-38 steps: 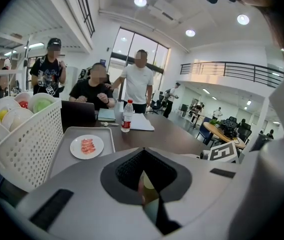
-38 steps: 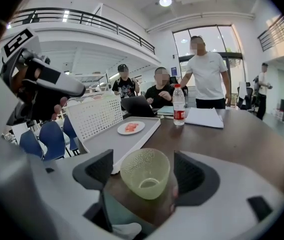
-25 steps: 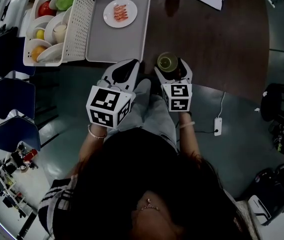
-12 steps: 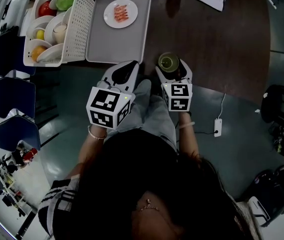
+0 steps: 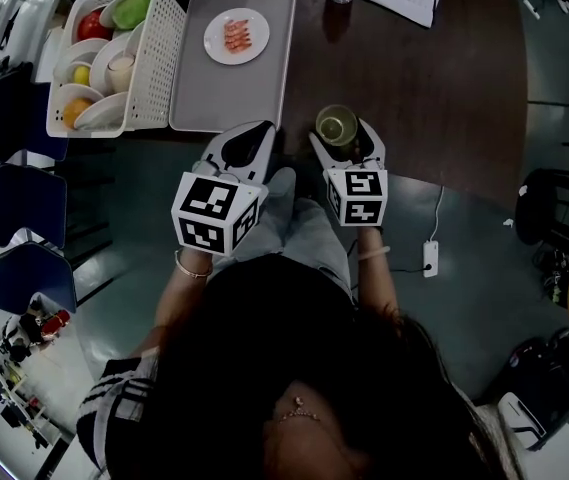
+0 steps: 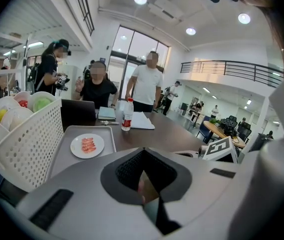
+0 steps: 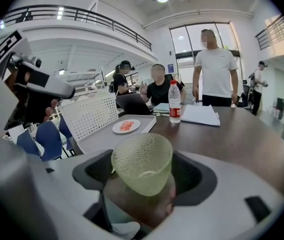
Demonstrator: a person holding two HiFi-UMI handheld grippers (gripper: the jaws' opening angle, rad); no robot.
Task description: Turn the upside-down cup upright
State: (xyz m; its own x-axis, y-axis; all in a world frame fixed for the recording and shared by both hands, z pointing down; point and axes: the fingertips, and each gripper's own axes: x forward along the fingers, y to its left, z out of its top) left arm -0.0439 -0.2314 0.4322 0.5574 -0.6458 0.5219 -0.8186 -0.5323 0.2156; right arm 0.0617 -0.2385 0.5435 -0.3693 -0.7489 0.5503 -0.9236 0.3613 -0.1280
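Green cup [image 7: 142,164] is clamped mouth-up by right gripper [image 7: 142,184]; left gripper [image 6: 144,184] closed, empty; cup should be lowered level onto table [image 5: 444,88]

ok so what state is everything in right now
cup: upright, mouth up, held
right gripper: shut on the cup
left gripper: shut, empty
bottle: upright, cap on
plate: on the tray, food on it
basket: filled with bowls
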